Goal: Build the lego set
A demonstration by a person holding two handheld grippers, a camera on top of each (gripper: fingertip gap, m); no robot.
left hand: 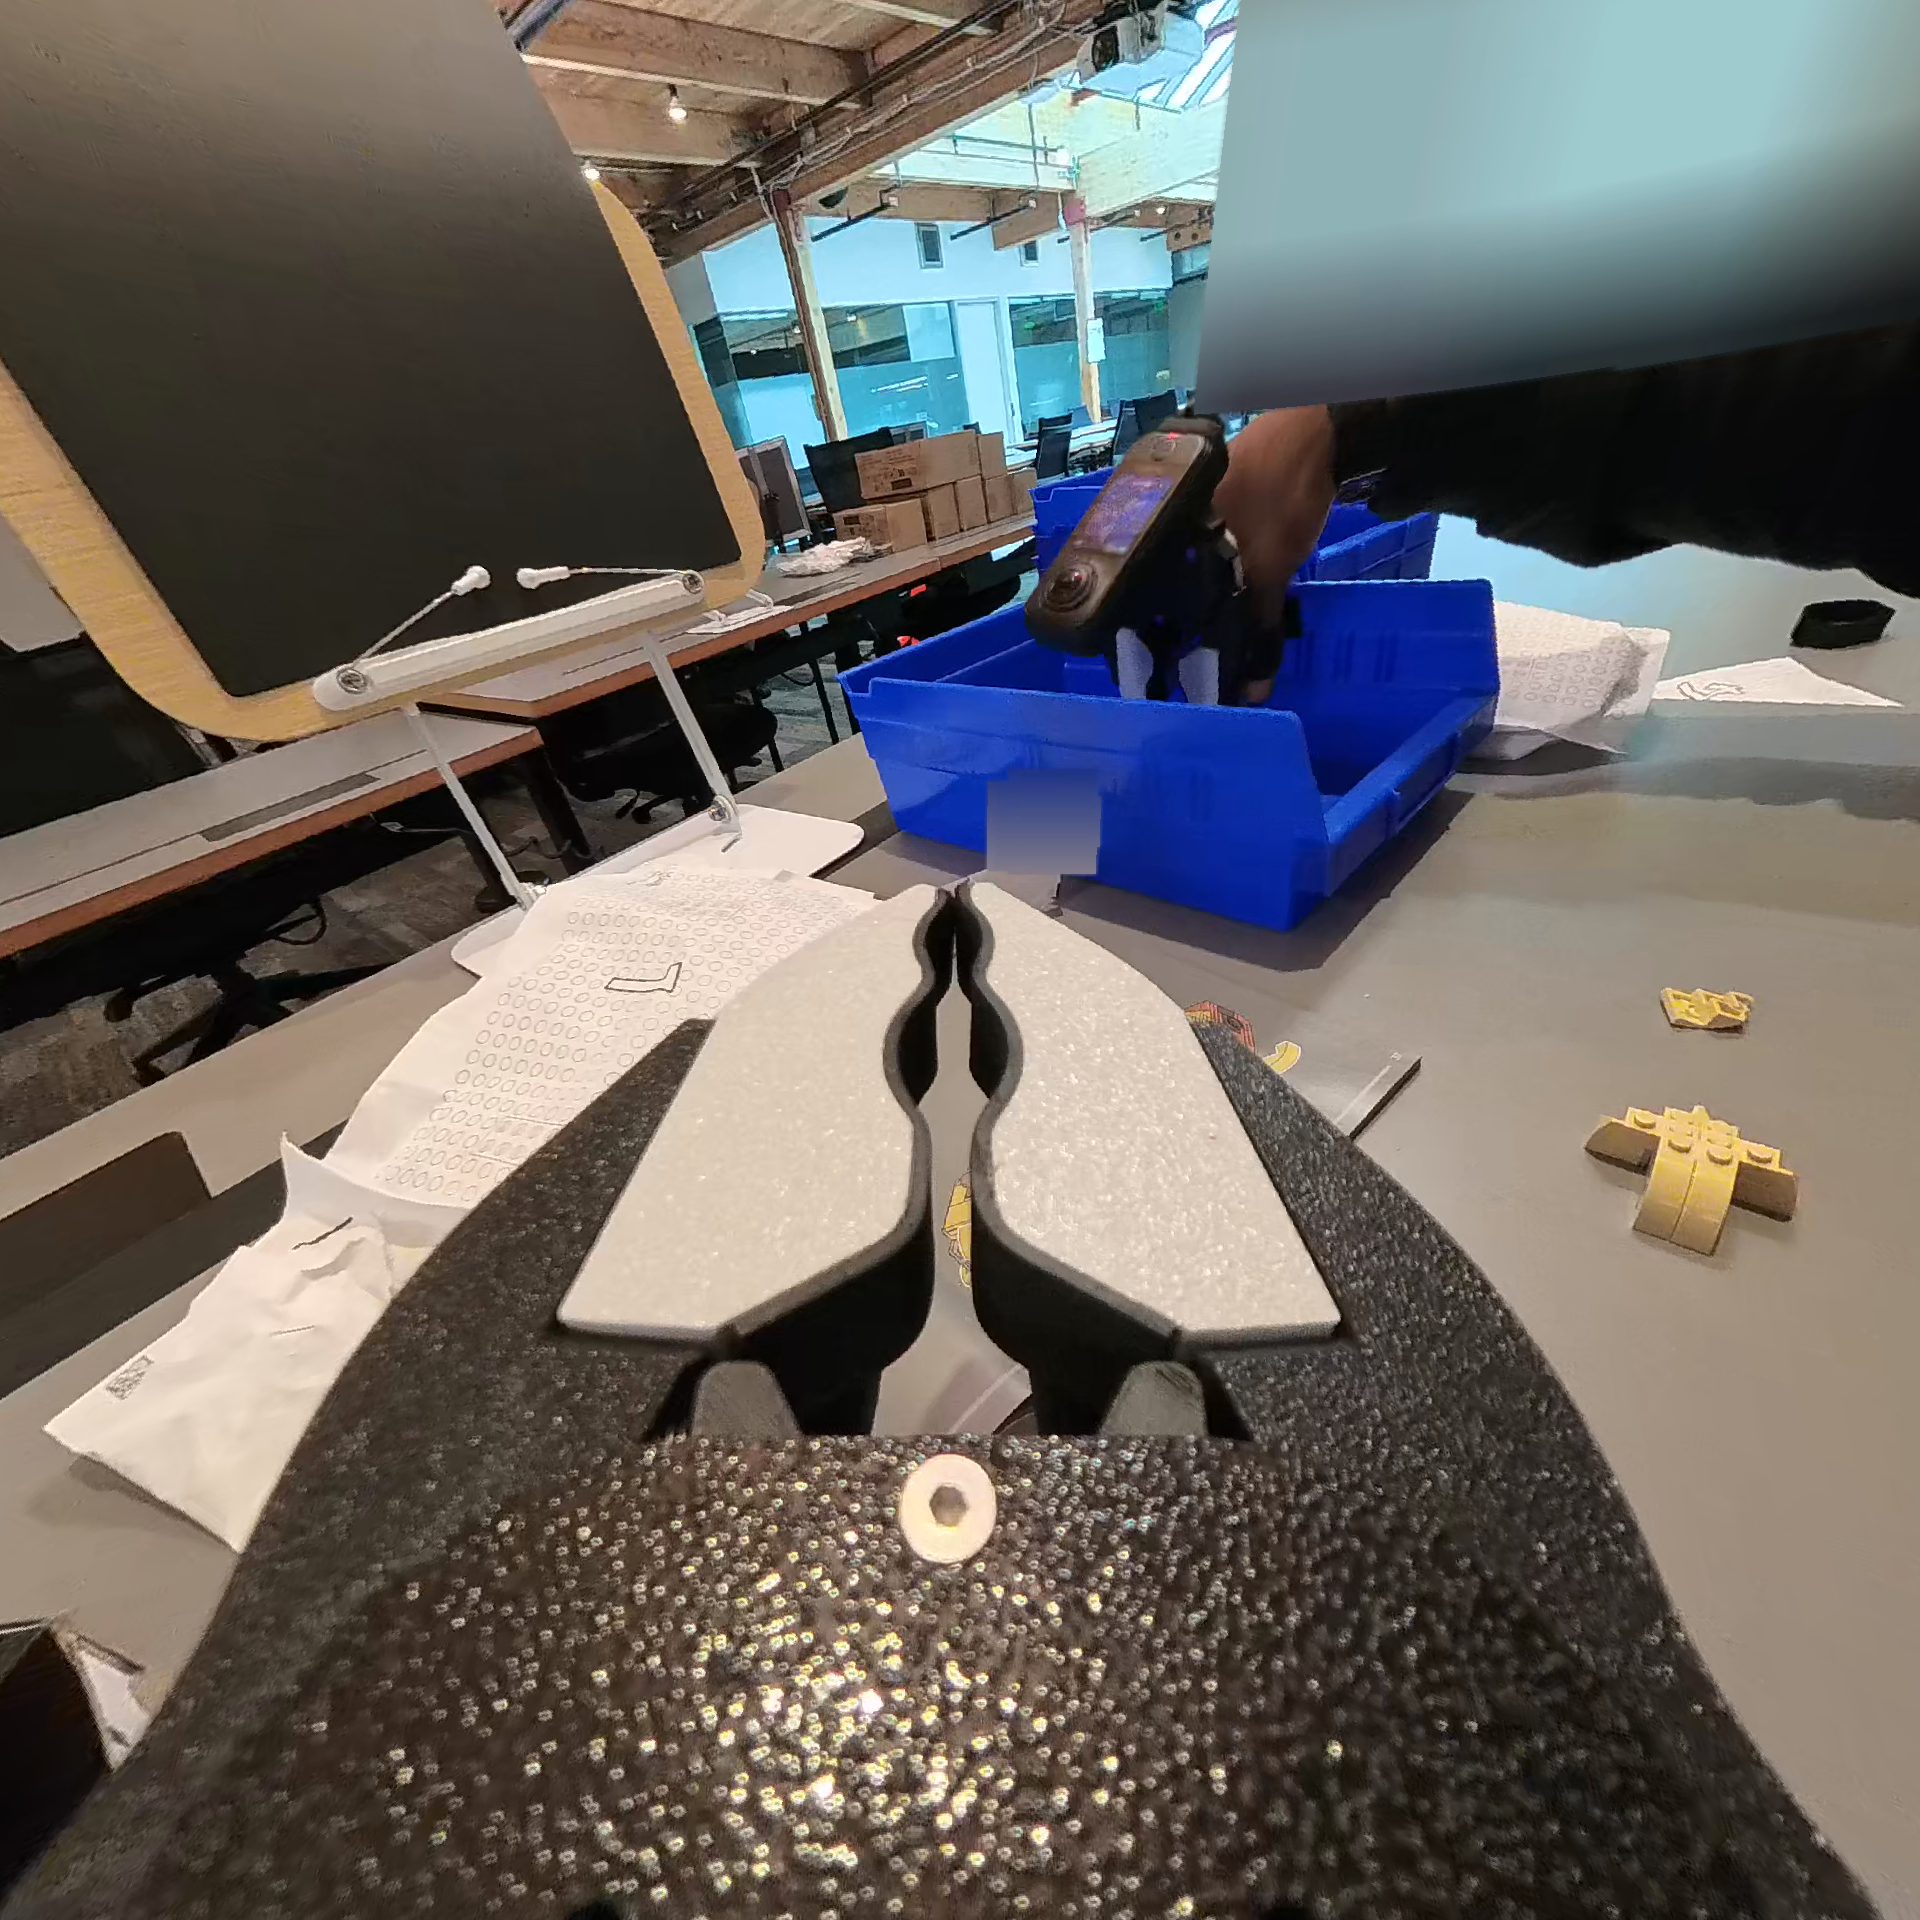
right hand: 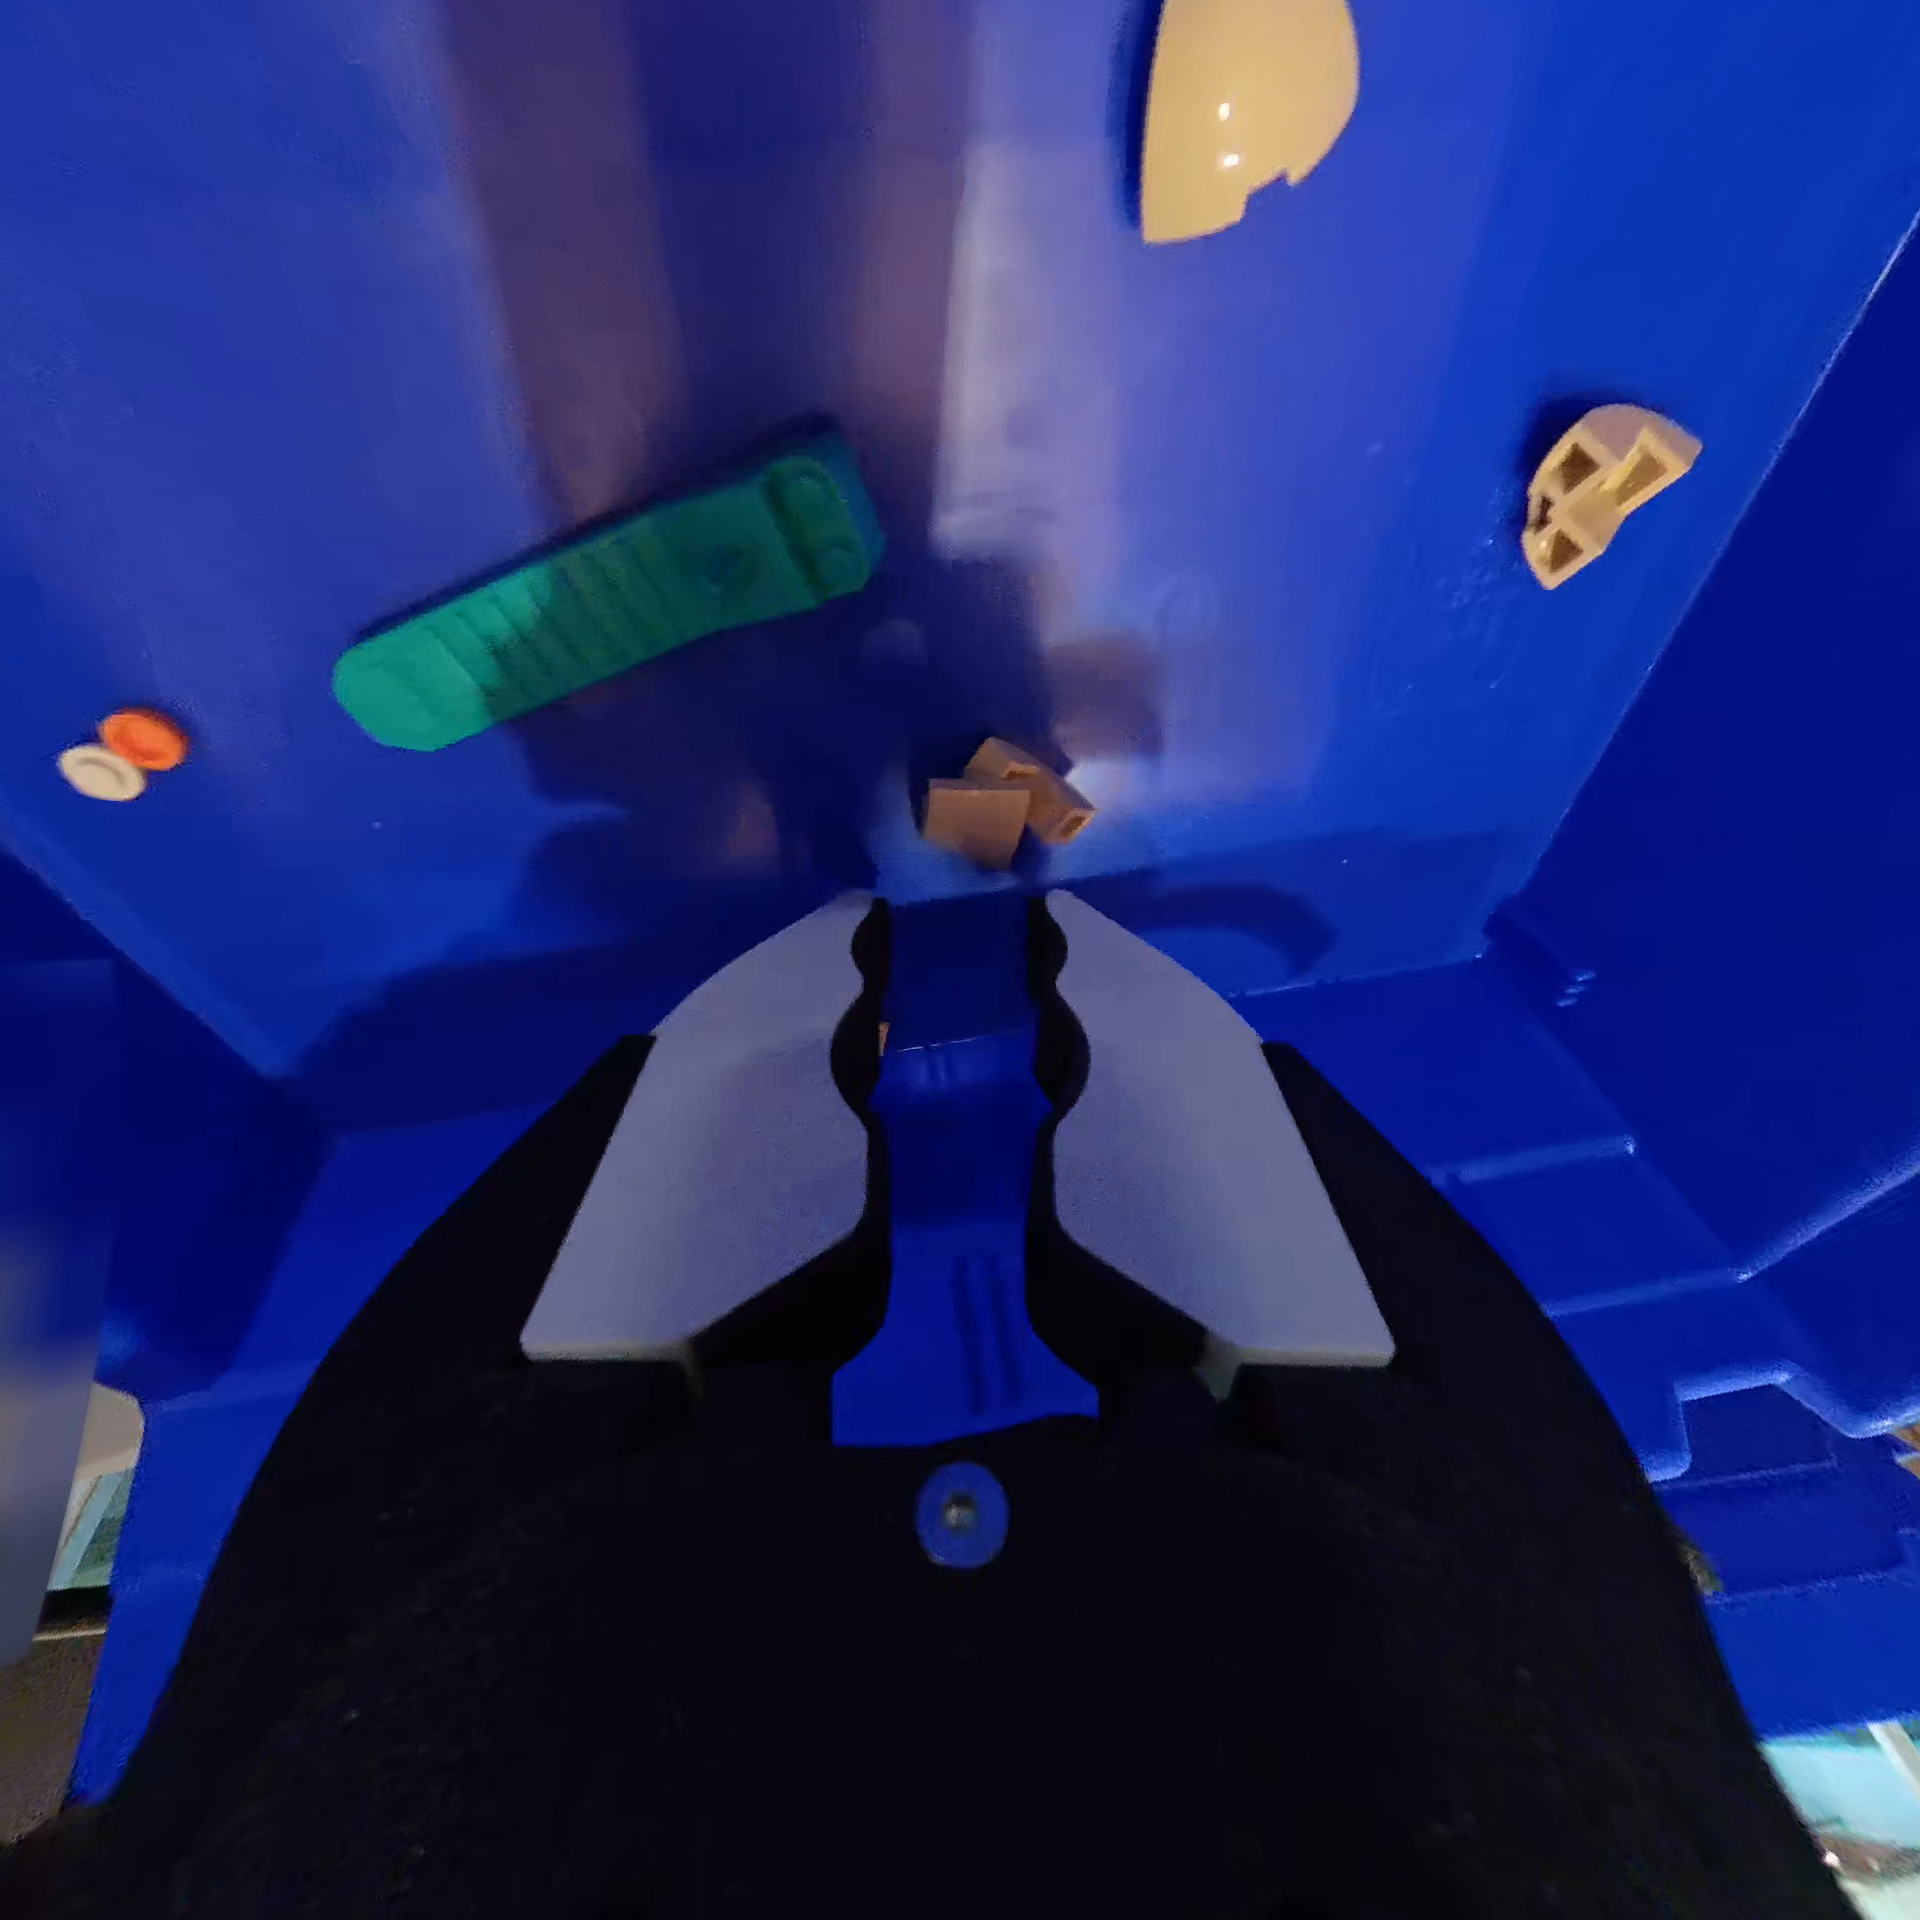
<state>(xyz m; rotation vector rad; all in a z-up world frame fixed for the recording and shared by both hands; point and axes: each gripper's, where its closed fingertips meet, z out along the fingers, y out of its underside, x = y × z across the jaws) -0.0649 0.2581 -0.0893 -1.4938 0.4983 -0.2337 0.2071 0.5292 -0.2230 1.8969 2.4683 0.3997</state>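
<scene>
Blue plastic bin [left hand: 1195, 790] at the grey table's [left hand: 1558, 987] far edge, right gripper [right hand: 961, 899] dipped inside: fingers narrowly apart over bare bin floor, tips just short of two small tan bricks [right hand: 997, 810], green ribbed wedge tool [right hand: 613, 603] nearby. Left gripper [left hand: 956, 891] above the table's near side, fingers closed tip to tip on nothing, beside white printed paper [left hand: 582, 1018].

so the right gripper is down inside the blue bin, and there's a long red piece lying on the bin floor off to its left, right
Not quite: the long piece is green, not red, as the right wrist view shows. The rest holds: the right gripper is inside the blue bin, and the piece lies on its floor to the left.
</scene>
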